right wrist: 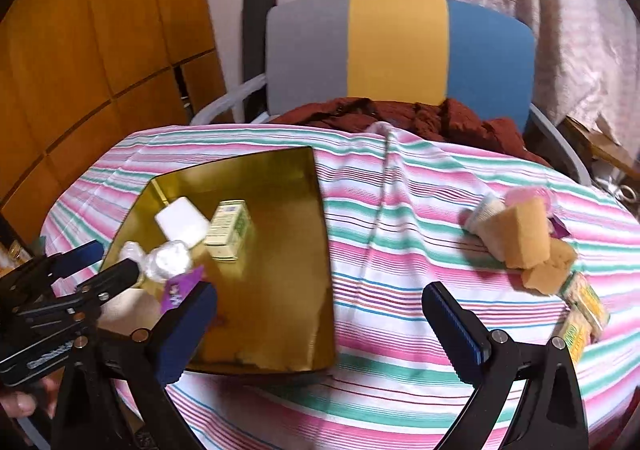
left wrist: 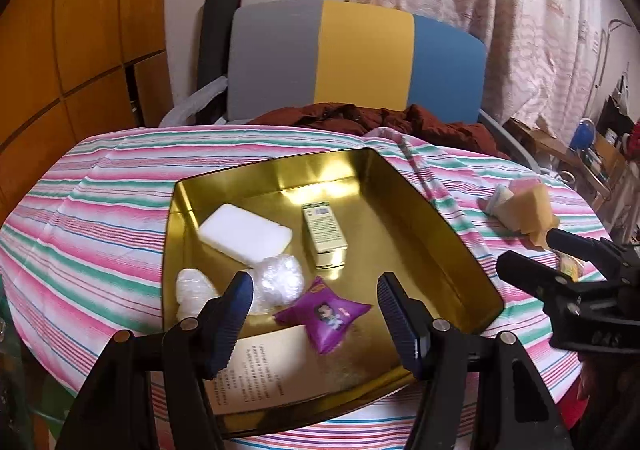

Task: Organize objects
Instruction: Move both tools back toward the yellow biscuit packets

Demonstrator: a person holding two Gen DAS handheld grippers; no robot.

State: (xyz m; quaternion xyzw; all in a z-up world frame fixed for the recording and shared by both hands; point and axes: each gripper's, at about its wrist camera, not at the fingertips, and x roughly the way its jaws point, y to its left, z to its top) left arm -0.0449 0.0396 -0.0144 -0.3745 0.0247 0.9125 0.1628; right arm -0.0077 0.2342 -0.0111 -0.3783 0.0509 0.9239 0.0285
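Observation:
A gold tin tray (left wrist: 420,194) (right wrist: 288,250) lies on the striped tablecloth. Inside it are a white soap bar (left wrist: 245,236) (right wrist: 182,223), a green-and-cream box (left wrist: 324,235) (right wrist: 230,235), two clear plastic wads (left wrist: 278,282) (right wrist: 168,260), a purple packet (left wrist: 326,314) (right wrist: 180,286) and a printed paper sheet (left wrist: 256,366). My left gripper (left wrist: 316,300) hovers open over the tray's near end, above the purple packet, holding nothing. My right gripper (right wrist: 320,310) hangs open over the cloth beside the tray's right rim. A pile of sponges (left wrist: 524,210) (right wrist: 520,234) and small yellow packets (right wrist: 580,310) sits to the right.
A grey, yellow and blue chair back (left wrist: 356,58) (right wrist: 400,46) stands behind the table with a dark red garment (left wrist: 380,122) on its seat. Wooden panels (right wrist: 80,70) are at left, a curtain (left wrist: 520,10) at right. A hand (right wrist: 24,402) shows at lower left.

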